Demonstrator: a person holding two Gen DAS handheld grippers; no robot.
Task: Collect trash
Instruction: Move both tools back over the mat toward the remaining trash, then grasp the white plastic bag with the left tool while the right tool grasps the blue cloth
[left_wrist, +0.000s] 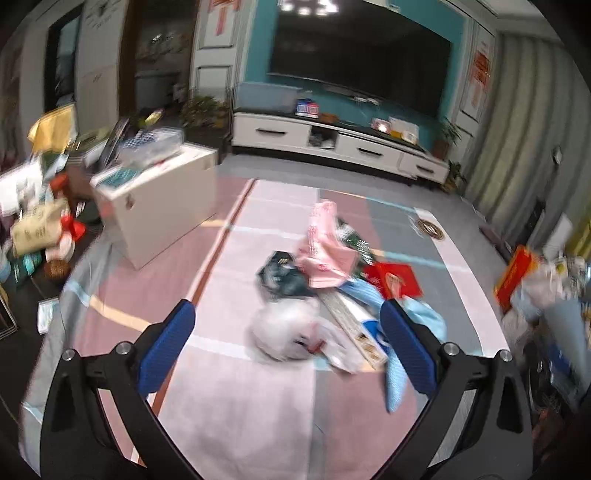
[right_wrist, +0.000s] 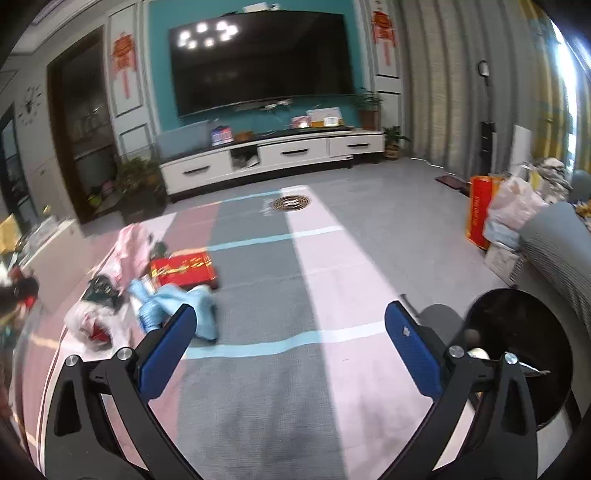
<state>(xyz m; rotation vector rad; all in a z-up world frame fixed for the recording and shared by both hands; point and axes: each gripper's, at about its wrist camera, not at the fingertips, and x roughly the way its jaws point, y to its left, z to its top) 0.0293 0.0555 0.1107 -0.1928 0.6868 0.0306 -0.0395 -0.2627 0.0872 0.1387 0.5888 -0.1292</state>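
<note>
I hold the left hand-held gripper (left_wrist: 287, 325) with its jaws spread wide and empty above the rug (left_wrist: 240, 398). The trash pile lies directly ahead: a white plastic bag (left_wrist: 291, 334) sits between the fingers, with a pink wrapper (left_wrist: 325, 254) and a red box (left_wrist: 393, 278) beyond. The right hand-held gripper (right_wrist: 290, 325) is also wide open and empty; the pile lies to its left, the black bin (right_wrist: 524, 354) just beside its right finger.

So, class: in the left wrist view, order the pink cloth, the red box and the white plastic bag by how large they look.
1. white plastic bag, though it lies nearest the camera
2. pink cloth
3. red box, partly covered, so unsure
</note>
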